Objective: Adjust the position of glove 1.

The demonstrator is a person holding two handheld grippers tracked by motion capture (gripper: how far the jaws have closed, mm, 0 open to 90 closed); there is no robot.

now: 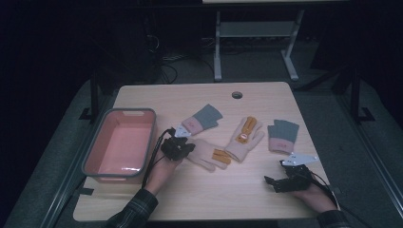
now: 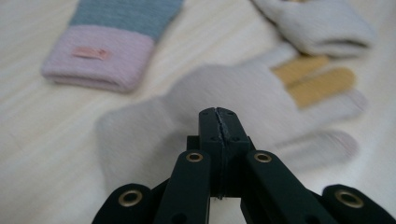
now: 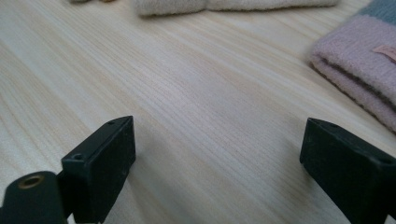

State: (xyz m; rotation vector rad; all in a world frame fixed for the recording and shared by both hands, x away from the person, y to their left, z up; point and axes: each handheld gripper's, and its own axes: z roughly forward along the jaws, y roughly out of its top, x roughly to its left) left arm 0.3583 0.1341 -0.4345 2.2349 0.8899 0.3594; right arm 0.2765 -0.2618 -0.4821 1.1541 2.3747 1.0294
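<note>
High view: a pale wooden surface (image 1: 204,97) carries a pink bin with a grey rim (image 1: 119,145) at the left. To its right lie four gloves. A grey and pink fingerless glove (image 1: 203,119) sits far of centre. A cream glove with mustard fingers (image 1: 209,155) lies near it, and a second cream glove with mustard patches (image 1: 244,137) lies just right of that. Another grey and pink fingerless glove (image 1: 282,135) lies farther right. The left gripper (image 1: 178,148) rests at the wrist end of the nearer cream glove, held by the person's left hand (image 1: 160,175). The right gripper (image 1: 278,182) sits near the right edge on bare wood, held by the right hand (image 1: 317,197).

Left gripper view: the left gripper's (image 2: 218,122) jaws are pressed together, tips low over the blurred cream glove (image 2: 224,105); whether fabric is pinched between them cannot be told. The fingerless glove (image 2: 114,42) lies beyond at the left.

Right gripper view: the right gripper's (image 3: 219,140) jaws stand wide apart over bare wood, holding nothing. A pink cuff (image 3: 359,70) lies at the right.
</note>
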